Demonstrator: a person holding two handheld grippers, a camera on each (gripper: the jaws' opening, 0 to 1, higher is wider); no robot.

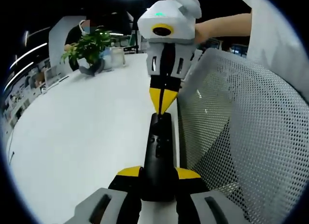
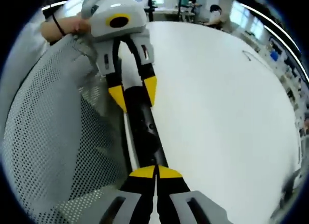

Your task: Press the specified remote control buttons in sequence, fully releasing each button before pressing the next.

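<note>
A long black remote lies along the edge of the white table. My left gripper is shut on its near end, one yellow fingertip on each side. My right gripper comes in from the top of the left gripper view with its yellow tips shut together, and their point meets the remote's far end. In the right gripper view the remote runs up from my shut right gripper to my left gripper, which clamps the other end.
A grey mesh chair back stands right beside the remote at the table edge. A potted plant sits at the table's far side. A person's hand holds the left gripper.
</note>
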